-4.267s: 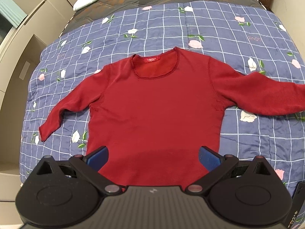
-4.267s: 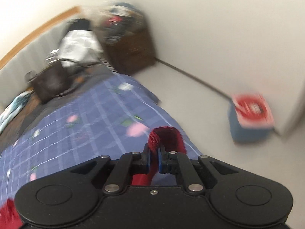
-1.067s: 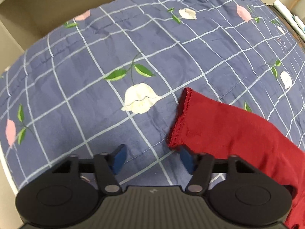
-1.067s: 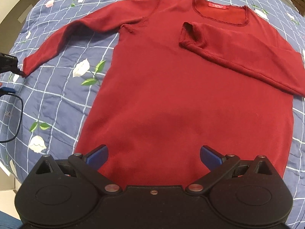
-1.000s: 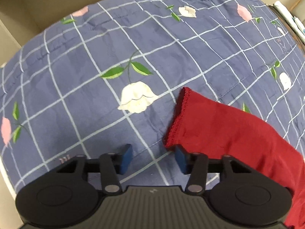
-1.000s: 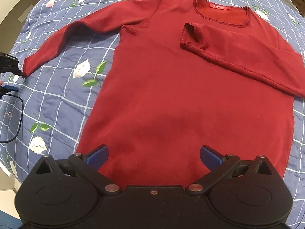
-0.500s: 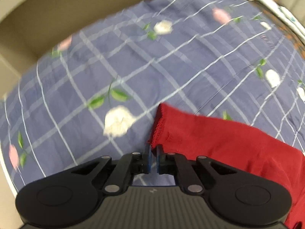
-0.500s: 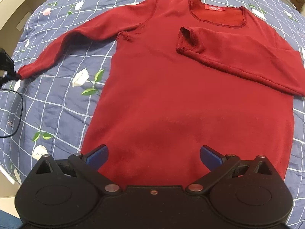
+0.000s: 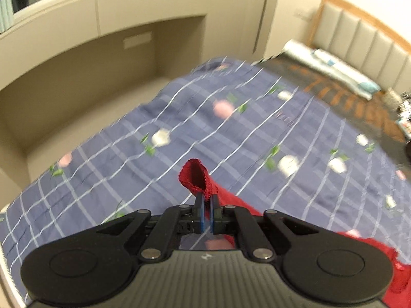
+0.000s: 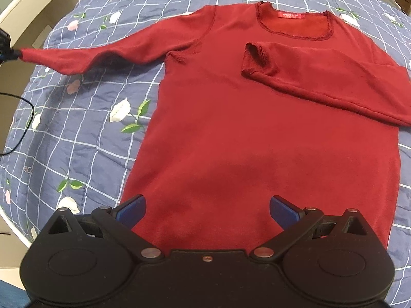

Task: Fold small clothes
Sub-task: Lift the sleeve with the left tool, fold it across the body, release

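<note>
Left gripper [image 9: 206,214]: jaws closed almost fully, blue pads [image 9: 202,215] parallel with a thin slit between them, clamping the red cuff [image 9: 196,178]. The cuff loops up past the fingertips. Gripper is lifted clear of the bed, tilted forward and level side to side. Frame is blurred. In the right wrist view its tip [image 10: 5,48] shows at the far left edge, holding the sleeve end up off the surface.

Right gripper [image 10: 206,210]: jaws spread wide, nothing between the pads [image 10: 131,209]. It hovers above the shirt hem, pointing toward the collar.
</note>
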Available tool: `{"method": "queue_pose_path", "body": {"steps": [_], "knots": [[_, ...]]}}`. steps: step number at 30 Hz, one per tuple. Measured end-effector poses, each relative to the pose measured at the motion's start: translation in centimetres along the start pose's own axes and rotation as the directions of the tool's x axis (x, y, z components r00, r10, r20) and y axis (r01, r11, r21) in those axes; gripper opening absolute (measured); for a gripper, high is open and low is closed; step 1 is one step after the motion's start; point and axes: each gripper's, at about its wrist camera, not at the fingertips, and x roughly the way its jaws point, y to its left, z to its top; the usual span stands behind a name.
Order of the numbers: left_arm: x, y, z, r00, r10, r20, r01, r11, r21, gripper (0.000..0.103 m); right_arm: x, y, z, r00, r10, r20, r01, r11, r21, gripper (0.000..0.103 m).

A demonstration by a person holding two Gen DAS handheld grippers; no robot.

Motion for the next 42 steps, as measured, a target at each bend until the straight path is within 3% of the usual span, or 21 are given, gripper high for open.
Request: {"method": "queue_pose_path", "body": {"steps": [6, 11, 20, 25, 30, 36, 42], "knots": [[-3.8, -3.5, 2.0, 0.992, -0.078, 0.1, 0.074, 0.996, 0.044, 0.003, -0.9, -1.4, -0.5, 1.0, 0.019, 0.025, -0.02, 1.0, 0.018, 0.102], [-7.5, -7.3, 2.9, 0.975, -0.155, 0.162, 0.142, 0.986, 0.091, 0.003, -2.0, -3.3, -1.0, 0.999, 0.024, 0.048, -0.026, 0.999, 0.036, 0.102], [-13.6, -15.2, 1.8, 0.922, -0.325, 0.212, 0.279, 0.935, 0.221, 0.003, -4.3, -7.7, -2.1, 0.996, 0.003, 0.087, -0.01, 0.997, 0.082, 0.102], [-16.0, -20.9, -0.8, 0.883, -0.432, 0.184, 0.357, 0.872, 0.335, 0.003, -5.1, -9.9, -3.4, 0.996, -0.006, 0.088, -0.003, 0.994, 0.109, 0.102], [-17.2, -26.4, -4.2, 0.857, -0.501, 0.121, 0.412, 0.806, 0.425, 0.003, -5.9, -12.3, -4.7, 0.996, -0.017, 0.088, 0.004, 0.991, 0.137, 0.102], [-17.1, -32.6, -9.3, 0.844, -0.536, 0.012, 0.456, 0.73, 0.509, 0.003, -6.5, -15.8, -6.2, 0.996, -0.031, 0.079, 0.017, 0.985, 0.171, 0.102], [-16.4, -36.9, -14.9, 0.85, -0.522, -0.066, 0.469, 0.695, 0.546, 0.003, -6.9, -19.3, -7.8, 0.998, -0.035, 0.058, 0.023, 0.982, 0.189, 0.102]]}}
